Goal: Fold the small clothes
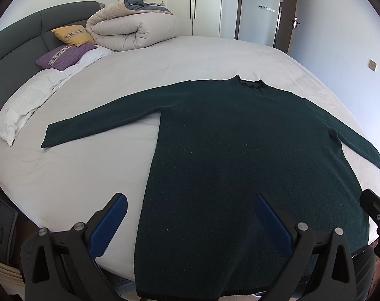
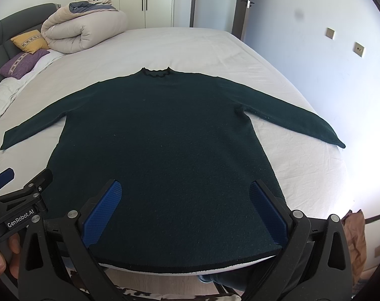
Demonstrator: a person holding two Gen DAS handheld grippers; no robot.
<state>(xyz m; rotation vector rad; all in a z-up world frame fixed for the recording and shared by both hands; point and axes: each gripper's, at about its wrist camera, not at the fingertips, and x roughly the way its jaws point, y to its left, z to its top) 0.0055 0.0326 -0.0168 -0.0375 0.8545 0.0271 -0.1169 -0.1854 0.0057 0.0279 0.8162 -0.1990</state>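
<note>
Sweater (image 1: 240, 150) hem – cut off, left view.

The left black plastic two-finger gripper (image 1: 190, 222) has ribbed blue pads (image 1: 107, 228) and round silver screws. The right black plastic two-finger gripper (image 2: 191, 213) matches it. White "GenRobot.AI" lettering marks the left; bare fingers (image 2: 13, 248) show.

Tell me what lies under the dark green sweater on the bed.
The dark green knit sweater lies spread flat on the white bed sheet, sleeves out to both sides. Only sheet shows around its edges; whatever is directly beneath the body is covered and cannot be seen.
</note>
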